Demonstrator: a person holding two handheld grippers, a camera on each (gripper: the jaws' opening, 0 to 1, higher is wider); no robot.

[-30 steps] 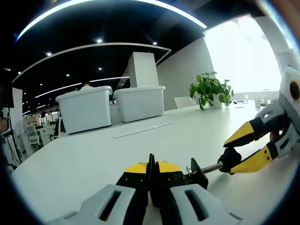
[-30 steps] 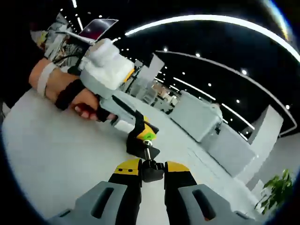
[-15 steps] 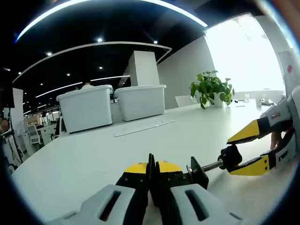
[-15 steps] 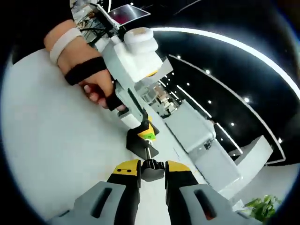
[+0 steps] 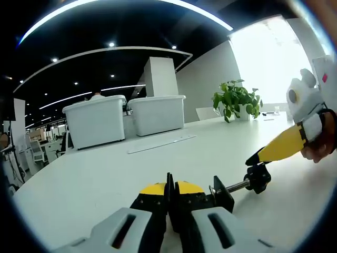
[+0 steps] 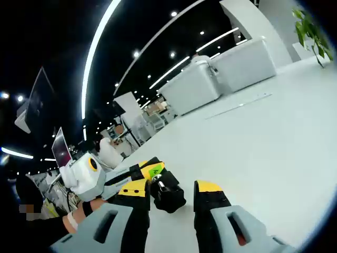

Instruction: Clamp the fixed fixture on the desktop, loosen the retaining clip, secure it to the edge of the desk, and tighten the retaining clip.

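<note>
Two white bins [image 5: 129, 120] on desk [image 5: 79, 179]

counter [image 5: 105, 174]: we see plain white, no pattern.
left tongs [image 5: 169, 196]: we see yellow tips, black jaws, pale grey bodies.
right tongs [image 6: 169, 191]: the same yellow, black and grey.
fixture [image 5: 224, 194]: black, with a silvery screw.
knob [image 6: 167, 196]: black.
bins [image 5: 97, 121]: white, at ten o'clock.
plant [image 5: 236, 100]: green leaves, at two o'clock.

Dark ceiling, window [image 5: 268, 58] glare, fisheye warp
</note>
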